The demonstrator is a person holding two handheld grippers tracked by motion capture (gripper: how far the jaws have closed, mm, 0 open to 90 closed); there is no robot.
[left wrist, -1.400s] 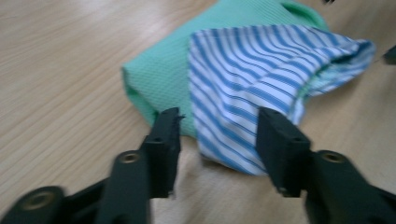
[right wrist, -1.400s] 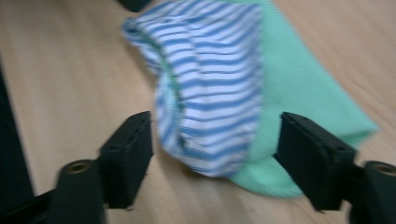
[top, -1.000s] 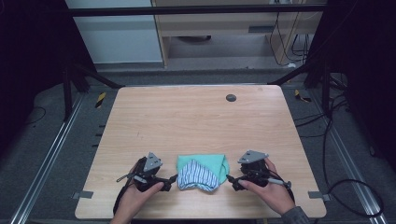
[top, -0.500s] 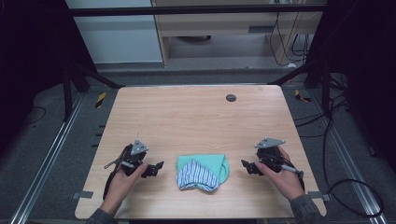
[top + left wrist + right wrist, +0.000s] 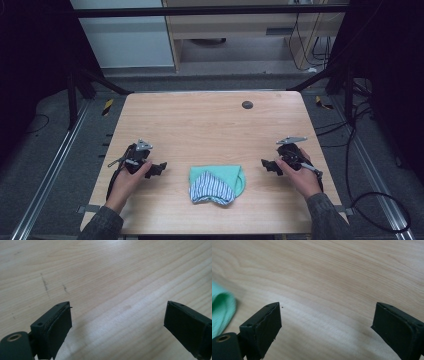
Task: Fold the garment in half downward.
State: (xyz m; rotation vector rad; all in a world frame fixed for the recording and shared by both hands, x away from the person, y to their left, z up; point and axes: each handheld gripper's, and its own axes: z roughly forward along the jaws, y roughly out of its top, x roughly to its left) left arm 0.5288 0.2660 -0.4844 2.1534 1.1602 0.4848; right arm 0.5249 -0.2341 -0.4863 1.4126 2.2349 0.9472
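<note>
A folded green cloth with a blue-and-white striped part (image 5: 216,183) lies on the wooden table (image 5: 210,125) near its front edge. My left gripper (image 5: 159,169) rests to the cloth's left, apart from it, jaws wide open over bare wood (image 5: 117,322). To the right of the cloth my right gripper (image 5: 267,166) is also open and holds nothing (image 5: 325,325). The green edge of the cloth (image 5: 220,307) shows at the left of the right gripper view.
A small dark round disc (image 5: 247,104) sits near the table's far edge. Metal rails (image 5: 47,175) run along both sides of the table, and cables (image 5: 370,150) lie on the floor at the right.
Both grippers have let go of the cloth and moved outward, the left one to the left and the right one to the right. The cloth stays folded in place.
</note>
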